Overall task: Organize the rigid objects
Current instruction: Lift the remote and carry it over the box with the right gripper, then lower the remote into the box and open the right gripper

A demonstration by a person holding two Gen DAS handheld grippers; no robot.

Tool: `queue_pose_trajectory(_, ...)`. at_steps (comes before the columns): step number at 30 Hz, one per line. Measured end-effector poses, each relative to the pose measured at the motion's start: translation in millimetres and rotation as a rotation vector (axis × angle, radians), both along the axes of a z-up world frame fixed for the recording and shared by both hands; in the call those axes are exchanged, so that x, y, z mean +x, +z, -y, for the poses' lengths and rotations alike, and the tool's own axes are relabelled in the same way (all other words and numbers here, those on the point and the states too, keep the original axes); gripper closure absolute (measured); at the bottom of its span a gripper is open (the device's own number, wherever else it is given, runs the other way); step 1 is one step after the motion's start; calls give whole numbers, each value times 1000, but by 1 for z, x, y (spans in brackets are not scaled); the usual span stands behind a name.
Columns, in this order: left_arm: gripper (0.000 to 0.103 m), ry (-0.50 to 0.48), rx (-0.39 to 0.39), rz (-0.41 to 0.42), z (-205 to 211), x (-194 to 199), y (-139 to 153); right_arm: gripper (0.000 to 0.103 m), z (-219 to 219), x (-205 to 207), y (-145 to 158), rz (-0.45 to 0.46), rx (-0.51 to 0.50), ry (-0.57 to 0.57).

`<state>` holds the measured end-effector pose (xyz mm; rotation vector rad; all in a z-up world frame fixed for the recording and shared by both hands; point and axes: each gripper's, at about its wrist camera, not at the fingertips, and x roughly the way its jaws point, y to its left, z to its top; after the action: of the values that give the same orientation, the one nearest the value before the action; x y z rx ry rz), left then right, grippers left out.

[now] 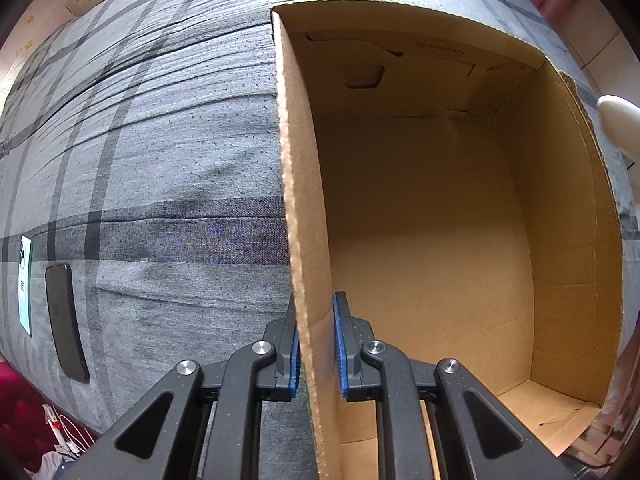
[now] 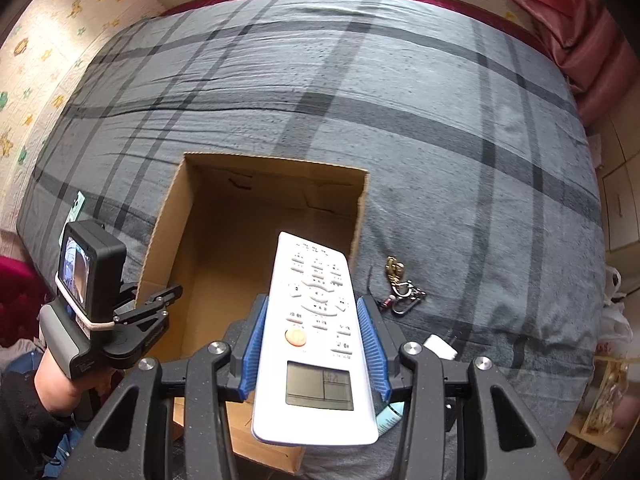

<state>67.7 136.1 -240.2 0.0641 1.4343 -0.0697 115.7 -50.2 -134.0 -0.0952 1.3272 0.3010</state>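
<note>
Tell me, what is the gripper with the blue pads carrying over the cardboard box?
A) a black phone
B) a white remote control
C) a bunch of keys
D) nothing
B: the right gripper clamps a white remote control by its sides, above the cardboard box.

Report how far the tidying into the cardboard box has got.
Done: nothing visibly; the cardboard box looks empty inside. In hand: the left gripper is clamped on the box's wall, and the right gripper holds the white remote above the box. Left: the keys beside the box and two phones on the bedspread.
</note>
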Motion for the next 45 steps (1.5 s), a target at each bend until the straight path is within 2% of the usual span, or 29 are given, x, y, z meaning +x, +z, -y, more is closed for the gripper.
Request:
queue_pose_trajectory(14,89,32,-17,68,-2,-13,3,56,-54,15,-48,-33,-21,101)
queue_pose_trajectory(23,89,51,-27,91,-3,-13,0,56,-75,27,-94,-65,-43,113)
queue_pose_trajectory(32,89,57,-24,101,-3,-12,-4,56,-82,21,-136,-140,-69,128)
queue_pose_trajectory(35,89,56,-20,99,-3,-11,-6,60,-81,20,-147,-174,-62,123)
queue_pose_trajectory(36,89,53,-18,99,-2,-11,-6,64,-80,20,-150,-183,-56,121)
queue_pose_trajectory(45,89,40,2,91,1,-8,-12,61,-71,20,-141,-166,-14,91)
